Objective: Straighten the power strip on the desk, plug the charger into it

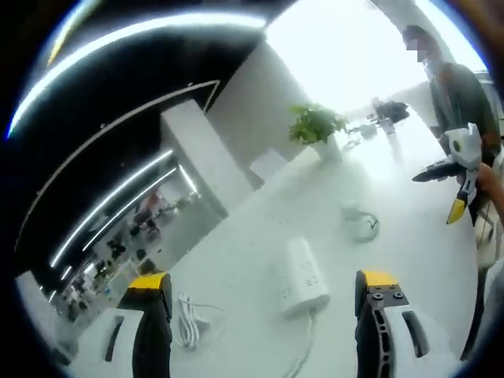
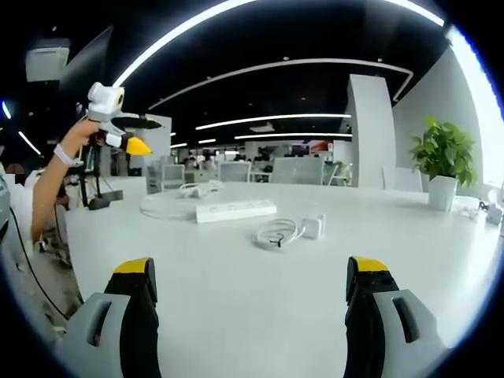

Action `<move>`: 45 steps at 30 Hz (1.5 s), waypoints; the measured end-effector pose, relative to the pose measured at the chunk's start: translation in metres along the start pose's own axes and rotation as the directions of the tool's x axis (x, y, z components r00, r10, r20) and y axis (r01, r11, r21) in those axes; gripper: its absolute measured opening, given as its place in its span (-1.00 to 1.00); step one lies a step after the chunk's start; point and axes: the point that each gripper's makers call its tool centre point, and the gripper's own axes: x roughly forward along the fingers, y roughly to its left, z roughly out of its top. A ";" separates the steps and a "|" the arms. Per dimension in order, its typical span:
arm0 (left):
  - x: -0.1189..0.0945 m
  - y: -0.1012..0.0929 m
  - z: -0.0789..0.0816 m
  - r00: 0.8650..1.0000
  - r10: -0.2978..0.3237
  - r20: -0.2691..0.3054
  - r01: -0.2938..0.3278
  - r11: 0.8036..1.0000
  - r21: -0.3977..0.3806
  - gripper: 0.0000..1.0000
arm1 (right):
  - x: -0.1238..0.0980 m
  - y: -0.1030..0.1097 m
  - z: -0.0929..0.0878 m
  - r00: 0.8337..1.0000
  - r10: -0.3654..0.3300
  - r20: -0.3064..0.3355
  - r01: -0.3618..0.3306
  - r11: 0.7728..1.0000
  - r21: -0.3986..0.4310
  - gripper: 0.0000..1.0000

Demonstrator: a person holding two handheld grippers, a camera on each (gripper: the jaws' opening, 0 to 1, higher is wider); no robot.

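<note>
A white power strip (image 1: pixel 303 276) lies on the white desk (image 1: pixel 236 252), a little beyond and between my left gripper's (image 1: pixel 264 285) open jaws. Its cord trails toward me, and a coiled white cable (image 1: pixel 189 319) lies beside the left jaw. The white charger (image 1: pixel 354 213) rests farther off with its looped cable. In the right gripper view the power strip (image 2: pixel 236 210) lies crosswise at mid-desk, with the charger (image 2: pixel 313 227) and its cable (image 2: pixel 276 234) nearer. My right gripper (image 2: pixel 252 274) is open above bare desk. Each gripper also appears in the other's view, hand-held: left gripper (image 2: pixel 118 118), right gripper (image 1: pixel 457 169).
A potted plant (image 1: pixel 315 126) in a white pot stands at the desk's far end, also seen at right as plant (image 2: pixel 443 157). A person (image 1: pixel 457 87) stands beside the desk. Small items (image 1: pixel 386 114) sit near the bright window. A white pillar (image 2: pixel 370 130) rises behind.
</note>
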 end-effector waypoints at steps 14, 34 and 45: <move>0.041 -0.008 -0.001 0.981 -0.182 -0.064 0.171 0.974 -0.146 0.99 | -0.001 -0.001 0.002 1.000 0.004 0.007 -0.004 1.000 0.004 1.00; 0.089 0.010 -0.029 0.937 -0.206 -0.282 0.149 0.966 -0.211 0.99 | -0.005 -0.001 0.003 1.000 0.007 0.019 -0.008 1.000 0.007 1.00; 0.104 0.002 -0.044 0.895 -0.219 -0.390 0.152 0.969 -0.196 0.99 | -0.006 -0.003 0.002 1.000 0.004 0.020 -0.005 1.000 0.010 1.00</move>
